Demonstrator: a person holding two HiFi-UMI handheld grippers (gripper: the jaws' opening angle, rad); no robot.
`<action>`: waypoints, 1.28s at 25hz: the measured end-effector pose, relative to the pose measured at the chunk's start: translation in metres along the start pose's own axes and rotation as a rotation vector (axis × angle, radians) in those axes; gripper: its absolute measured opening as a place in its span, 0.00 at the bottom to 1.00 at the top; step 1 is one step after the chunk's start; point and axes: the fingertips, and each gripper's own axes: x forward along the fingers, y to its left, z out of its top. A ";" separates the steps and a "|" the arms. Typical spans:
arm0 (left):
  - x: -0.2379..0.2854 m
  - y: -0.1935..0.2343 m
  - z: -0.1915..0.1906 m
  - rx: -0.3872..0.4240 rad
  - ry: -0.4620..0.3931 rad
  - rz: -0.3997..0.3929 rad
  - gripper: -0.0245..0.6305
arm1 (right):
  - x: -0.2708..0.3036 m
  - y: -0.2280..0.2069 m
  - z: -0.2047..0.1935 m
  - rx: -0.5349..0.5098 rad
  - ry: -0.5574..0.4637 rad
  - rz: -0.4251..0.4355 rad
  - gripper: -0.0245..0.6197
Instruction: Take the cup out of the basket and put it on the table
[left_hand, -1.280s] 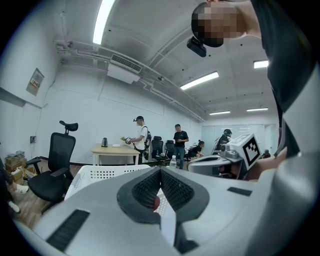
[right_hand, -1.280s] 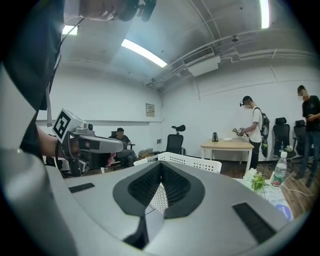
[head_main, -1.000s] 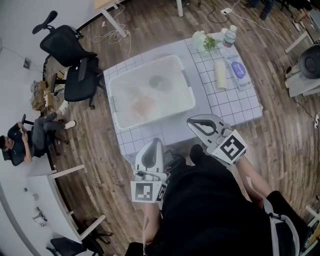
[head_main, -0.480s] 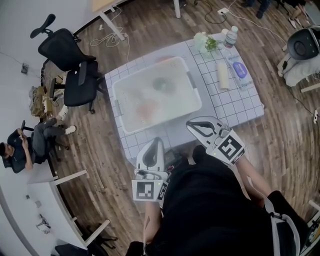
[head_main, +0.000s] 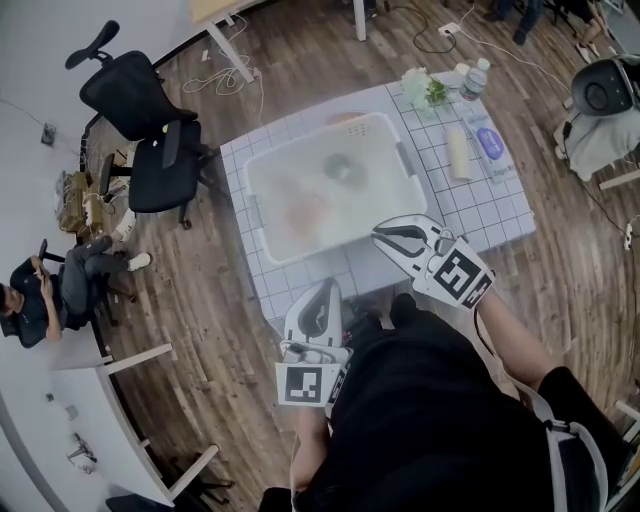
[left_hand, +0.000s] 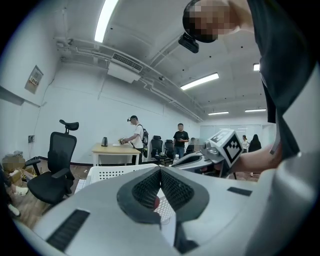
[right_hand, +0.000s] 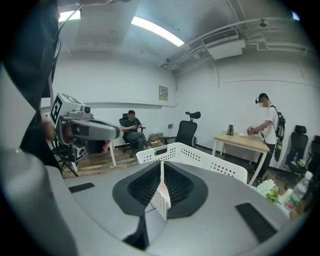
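Your left gripper (head_main: 327, 288) and right gripper (head_main: 382, 236) were both clenched and empty, short of the basket (head_main: 404, 168), where the cup (head_main: 340, 170) sat as a blurred dark round – probably light, stiff, slick – so open up and pinch its rim.

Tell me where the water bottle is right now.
In the head view, the water bottle stands at the table's far right corner, beside the bunch of flowers and beyond the white basket's right end.
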 end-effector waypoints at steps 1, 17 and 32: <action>-0.001 0.002 -0.001 -0.003 -0.002 -0.001 0.05 | 0.005 -0.002 0.002 -0.011 0.008 0.002 0.06; 0.010 0.014 0.006 -0.029 -0.006 -0.051 0.05 | 0.075 -0.046 0.000 -0.211 0.160 0.022 0.14; 0.013 0.028 0.000 -0.028 0.017 -0.038 0.05 | 0.128 -0.087 -0.052 -0.327 0.335 0.033 0.20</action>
